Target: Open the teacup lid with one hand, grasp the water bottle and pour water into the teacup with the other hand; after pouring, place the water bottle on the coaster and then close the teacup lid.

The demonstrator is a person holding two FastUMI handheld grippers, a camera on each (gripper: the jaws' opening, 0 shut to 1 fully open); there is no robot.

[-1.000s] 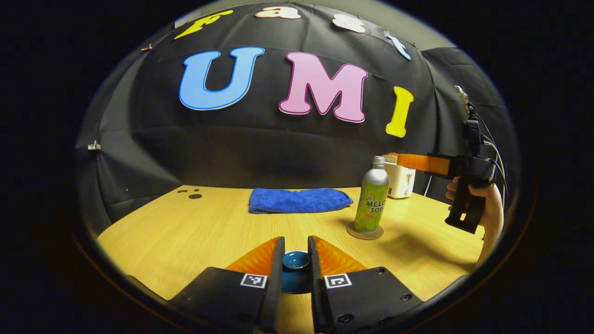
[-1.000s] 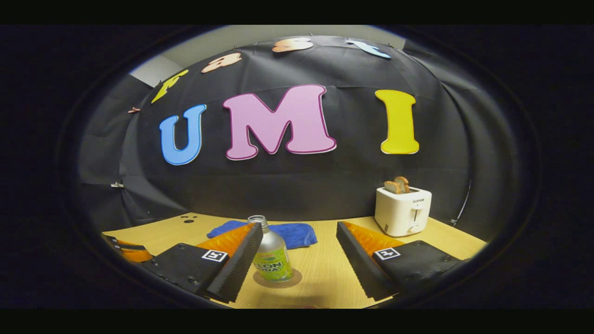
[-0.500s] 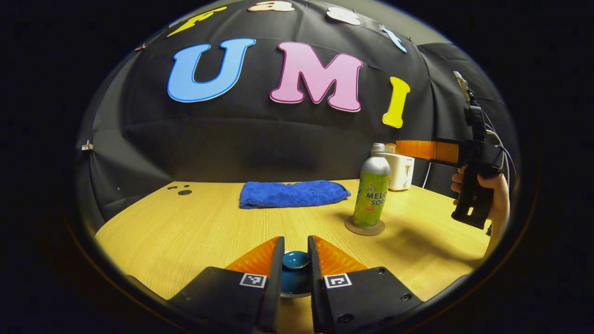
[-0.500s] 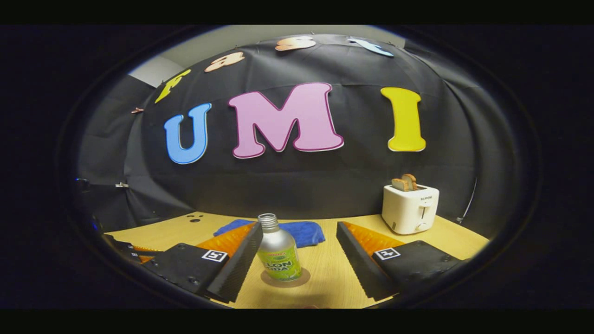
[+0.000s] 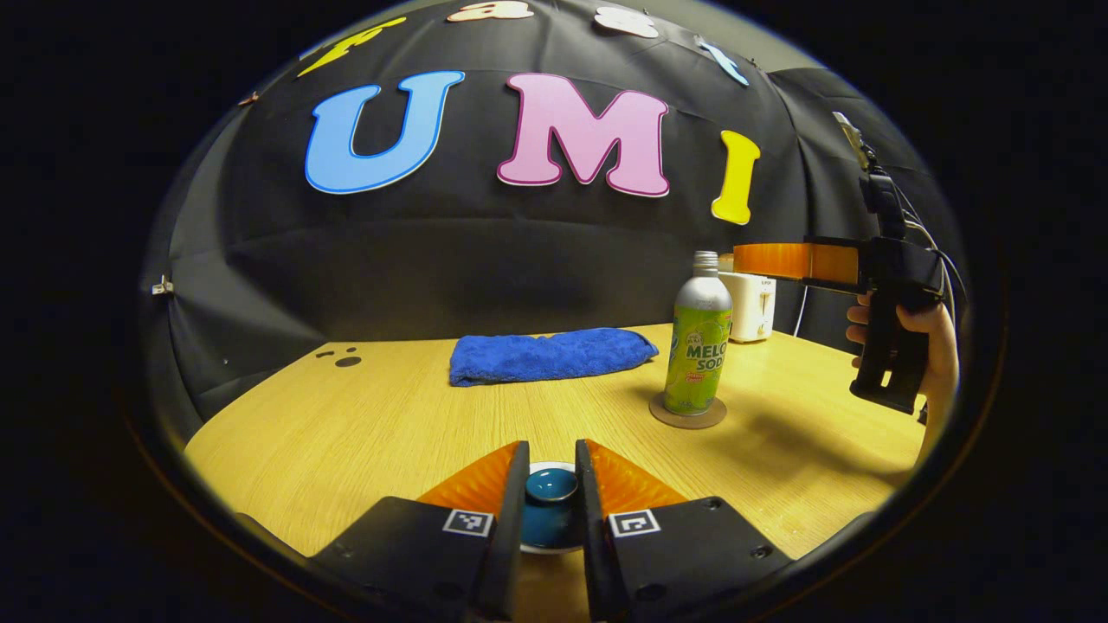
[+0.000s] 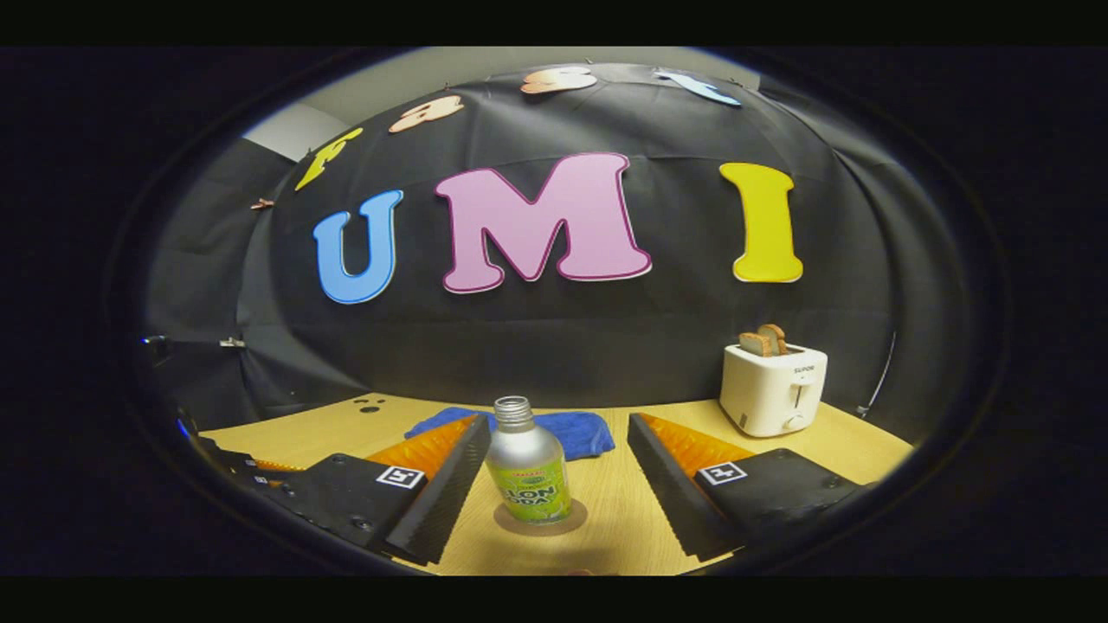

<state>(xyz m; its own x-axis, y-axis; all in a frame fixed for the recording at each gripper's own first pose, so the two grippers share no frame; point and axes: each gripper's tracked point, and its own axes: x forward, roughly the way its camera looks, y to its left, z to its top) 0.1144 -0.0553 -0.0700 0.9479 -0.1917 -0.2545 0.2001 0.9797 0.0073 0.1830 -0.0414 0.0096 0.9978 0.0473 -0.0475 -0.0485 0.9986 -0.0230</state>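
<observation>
Between left tongs point(image 5: 550, 463), teacup lid point(image 5: 550, 484), right tongs point(image 6: 554, 441) framing water bottle point(image 6: 526, 467)

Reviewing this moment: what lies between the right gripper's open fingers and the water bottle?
Nothing but bare wooden table. In the right gripper view, the water bottle stands untouched on its coaster, ahead of the right gripper.

Left gripper view: low over table point(image 5: 363, 424), facing wall. Right gripper view: higher, same facing. Shared: bottle point(image 5: 698, 350), towel point(image 5: 550, 355).
</observation>
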